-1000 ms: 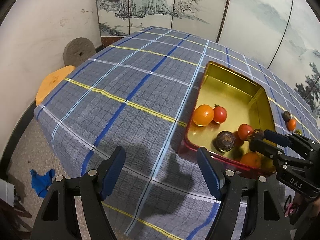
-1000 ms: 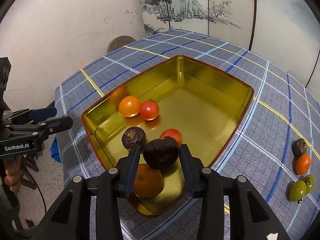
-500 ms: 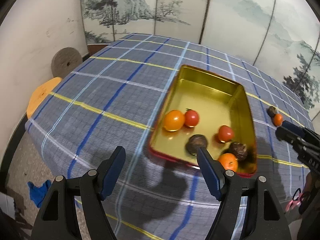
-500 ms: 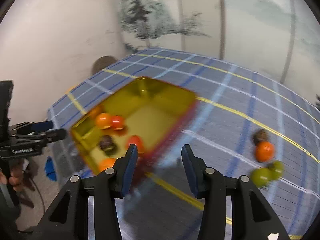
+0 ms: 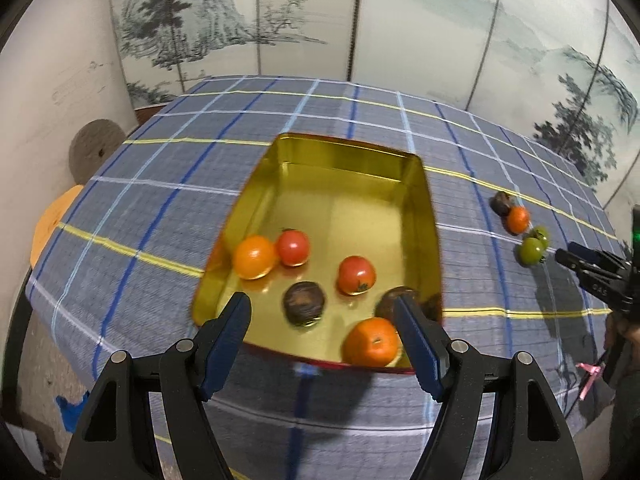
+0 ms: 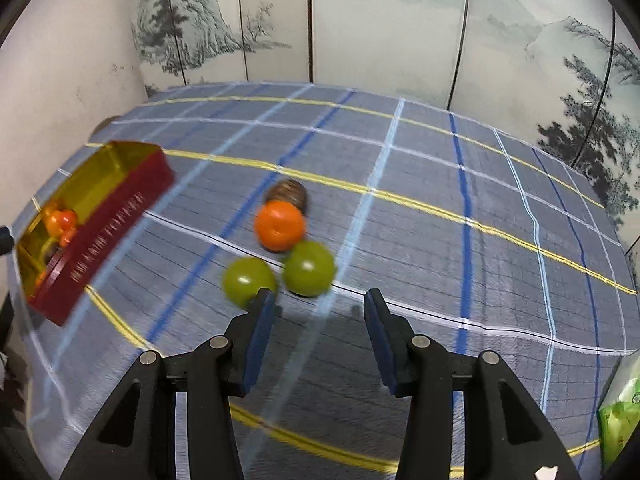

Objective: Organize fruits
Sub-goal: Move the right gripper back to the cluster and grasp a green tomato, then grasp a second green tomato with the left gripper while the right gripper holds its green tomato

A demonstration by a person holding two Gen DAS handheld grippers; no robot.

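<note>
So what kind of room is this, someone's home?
Probably a home or a staged living space: a painted folding screen stands behind a table under a plaid tablecloth, with fruit in a gold tin on it.

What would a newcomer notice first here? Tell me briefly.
The gold tin in the middle of the blue plaid tablecloth draws the eye, with red, orange and dark fruits lying loose inside. Off to its right, a small cluster waits on the cloth: two green fruits, an orange one and a dark one, just ahead of the empty right gripper.
</note>
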